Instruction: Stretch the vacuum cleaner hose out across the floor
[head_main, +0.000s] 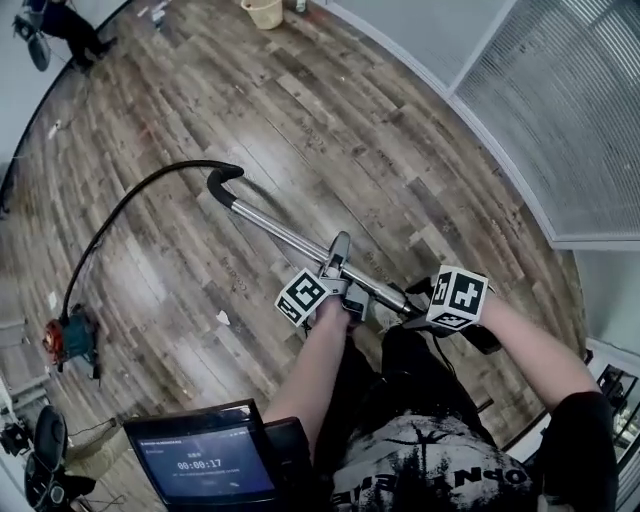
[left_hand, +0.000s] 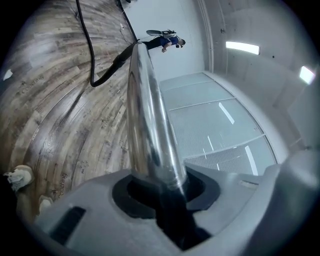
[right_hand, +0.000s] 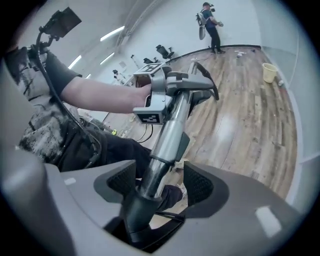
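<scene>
Above the floor (head_main: 350, 130), you hold the metal wand (head_main: 280, 232) with your left gripper (left_hand: 160, 185) jaws pinching it and your right gripper (right_hand: 160, 182) jaws spread around it. That is likely so you can draw out the hose (head_main: 130, 200), which curves back to the vacuum cleaner (head_main: 70, 338). Your arms cover the wand's near end, and the hose's join at the cleaner is too small to make out.
</scene>
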